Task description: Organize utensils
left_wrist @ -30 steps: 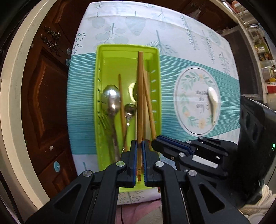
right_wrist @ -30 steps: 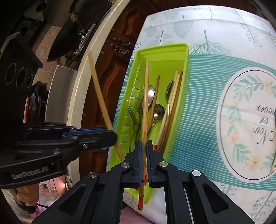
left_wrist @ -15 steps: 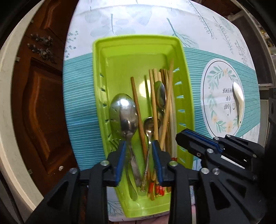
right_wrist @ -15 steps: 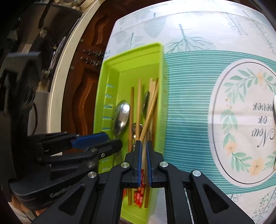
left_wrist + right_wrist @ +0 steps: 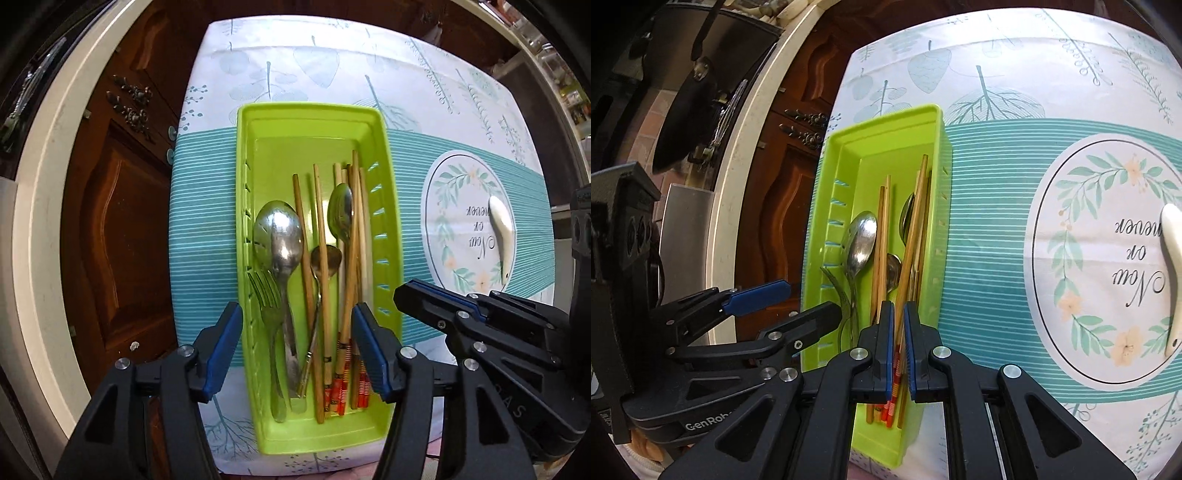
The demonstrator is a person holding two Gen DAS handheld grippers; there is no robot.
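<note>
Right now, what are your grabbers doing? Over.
Left hand-held gripper just opened, empty, above green tray. Right hand-held gripper shut on chopstick. White spoon still outside.

My left gripper hangs over the near end of the green tray, its jaws having just been opening, nothing between them. Spoons, a fork and chopsticks lie in the tray. A white spoon rests on the table.
</note>
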